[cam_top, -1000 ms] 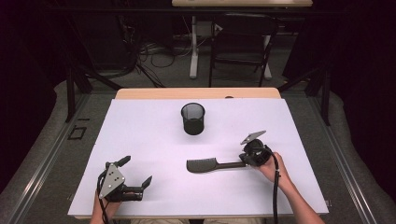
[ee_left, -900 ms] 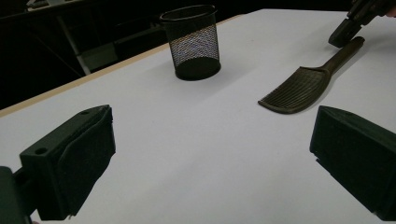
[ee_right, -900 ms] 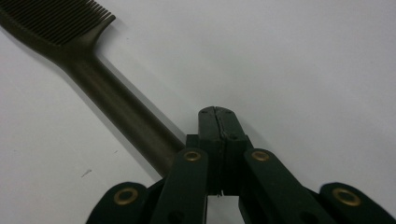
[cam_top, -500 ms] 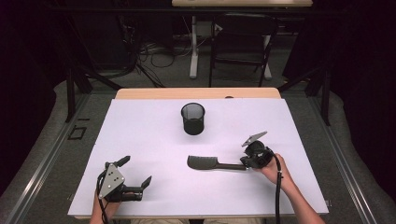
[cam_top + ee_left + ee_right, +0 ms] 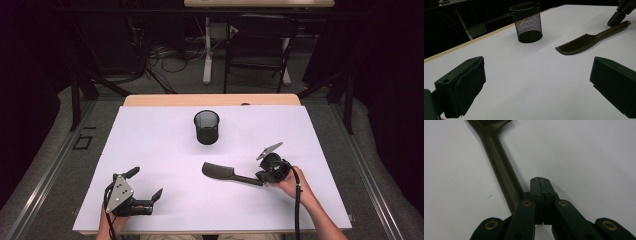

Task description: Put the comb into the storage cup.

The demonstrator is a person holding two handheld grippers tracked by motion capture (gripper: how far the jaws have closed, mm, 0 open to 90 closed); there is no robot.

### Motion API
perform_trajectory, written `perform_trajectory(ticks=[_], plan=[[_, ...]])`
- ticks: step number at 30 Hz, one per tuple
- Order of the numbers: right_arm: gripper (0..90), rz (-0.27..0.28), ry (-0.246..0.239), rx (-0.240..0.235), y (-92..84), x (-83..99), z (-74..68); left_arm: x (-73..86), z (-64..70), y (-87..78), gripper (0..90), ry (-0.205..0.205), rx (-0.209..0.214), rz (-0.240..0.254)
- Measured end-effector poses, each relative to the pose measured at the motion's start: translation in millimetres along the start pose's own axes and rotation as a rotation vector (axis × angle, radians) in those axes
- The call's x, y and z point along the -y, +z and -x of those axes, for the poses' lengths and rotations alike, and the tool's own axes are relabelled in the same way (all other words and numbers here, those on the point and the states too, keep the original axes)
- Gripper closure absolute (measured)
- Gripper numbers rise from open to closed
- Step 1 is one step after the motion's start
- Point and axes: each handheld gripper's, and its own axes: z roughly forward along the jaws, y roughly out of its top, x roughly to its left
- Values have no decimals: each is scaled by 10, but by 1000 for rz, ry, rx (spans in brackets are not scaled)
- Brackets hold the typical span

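The comb [image 5: 225, 173] lies flat on the tabletop [image 5: 150, 145], near the mesh cup [image 5: 206, 127] and not yet in it. The right claw [image 5: 541, 185], closed empty, rests beside its handle; the left claw [image 5: 145, 186] stands apart, idle.

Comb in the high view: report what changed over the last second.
The comb pivoted slightly on the table: its toothed end swung away from the person, towards the mesh cup, and its handle end came nearer. The right gripper stayed shut beside the handle, not clamped on it. The left gripper stayed open and in place; the cup did not move.
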Motion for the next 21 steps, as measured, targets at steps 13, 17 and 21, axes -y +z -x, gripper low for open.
perform_trajectory(ticks=[13,17,21], plan=[[900,-31,-21,-28,8,-14,-61,1,1,-2,3,-2,-1,1],[900,-37,-24,-30,9,-17,-74,0,3,-4,3,-1,0,2],[828,-21,-15,-18,-20,-21,-62,0,0,-3,3,-2,-2,1]])
